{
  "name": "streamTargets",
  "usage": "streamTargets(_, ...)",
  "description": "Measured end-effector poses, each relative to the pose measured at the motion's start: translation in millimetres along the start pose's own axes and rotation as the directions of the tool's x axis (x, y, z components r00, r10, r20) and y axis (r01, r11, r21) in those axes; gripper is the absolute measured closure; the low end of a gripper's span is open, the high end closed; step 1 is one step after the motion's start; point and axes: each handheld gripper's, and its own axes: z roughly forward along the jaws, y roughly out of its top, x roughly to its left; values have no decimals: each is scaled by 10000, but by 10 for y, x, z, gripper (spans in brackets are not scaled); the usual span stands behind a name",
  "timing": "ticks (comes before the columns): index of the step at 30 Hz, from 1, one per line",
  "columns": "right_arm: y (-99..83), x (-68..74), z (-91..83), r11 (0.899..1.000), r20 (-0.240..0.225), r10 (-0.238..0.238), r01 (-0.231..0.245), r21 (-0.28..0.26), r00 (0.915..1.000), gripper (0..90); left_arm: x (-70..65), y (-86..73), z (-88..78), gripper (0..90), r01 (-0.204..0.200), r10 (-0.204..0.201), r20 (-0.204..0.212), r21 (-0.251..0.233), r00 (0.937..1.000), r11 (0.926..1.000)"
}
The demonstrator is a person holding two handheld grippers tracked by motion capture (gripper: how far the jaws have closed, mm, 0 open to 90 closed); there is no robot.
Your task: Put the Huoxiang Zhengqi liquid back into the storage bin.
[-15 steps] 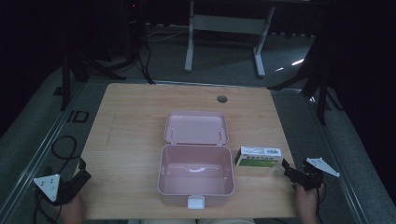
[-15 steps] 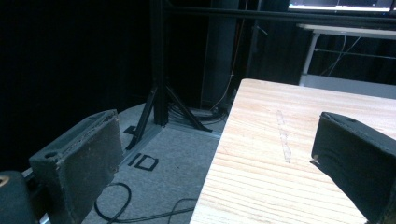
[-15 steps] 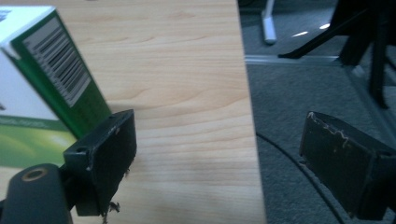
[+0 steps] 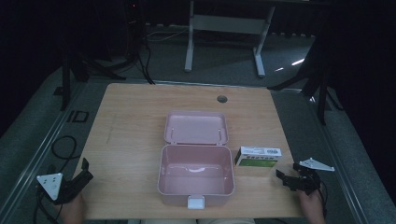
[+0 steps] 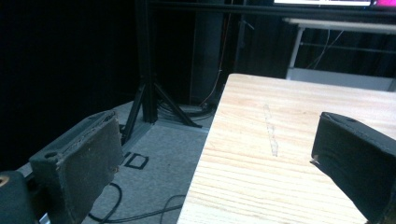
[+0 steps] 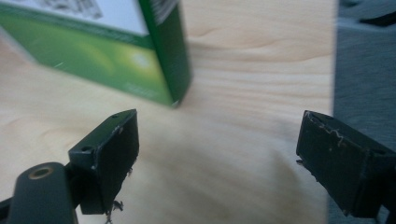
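green-and-white box [image 4: 258, 157] flat, long axis across the table, just beyond the released, wide-apart right hand-held gripper [image 4: 286, 179]

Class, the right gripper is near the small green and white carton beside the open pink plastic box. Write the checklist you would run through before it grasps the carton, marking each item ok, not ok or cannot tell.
1. Right gripper open, nothing between its fingers: ok.
2. Small green and white carton lies flat on the wooden table, apart from the fingers: ok.
3. Carton centred between the fingers: not ok; in the right gripper view it sits off towards one finger.
4. Open pink plastic box has its lid laid back: ok.
5. Box interior free of objects: ok.
6. Left gripper open and off to the side: ok.
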Motion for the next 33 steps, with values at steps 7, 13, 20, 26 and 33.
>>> streamTargets(7,93,39,-66,9821,-1153,-1241,1386,1277,9855,113,-25,0,1,21,-216,216,6,15,9998,9998)
streamTargets(13,198,136,-70,9357,-2283,-2116,2645,2336,9503,110,-23,1,3,22,-227,226,114,78,9997,9997)
streamTargets(20,313,253,-76,8739,-3086,-2882,3807,3021,9065,118,-24,2,2,22,-211,210,164,79,9996,9997)
streamTargets(26,416,385,-67,7544,-3759,-3775,5164,4052,8463,123,-29,2,3,21,-266,264,200,87,9995,9996)
streamTargets(33,479,542,-38,6149,-4675,-4245,6259,4798,7754,117,-34,1,6,21,-288,285,232,120,9993,9995)
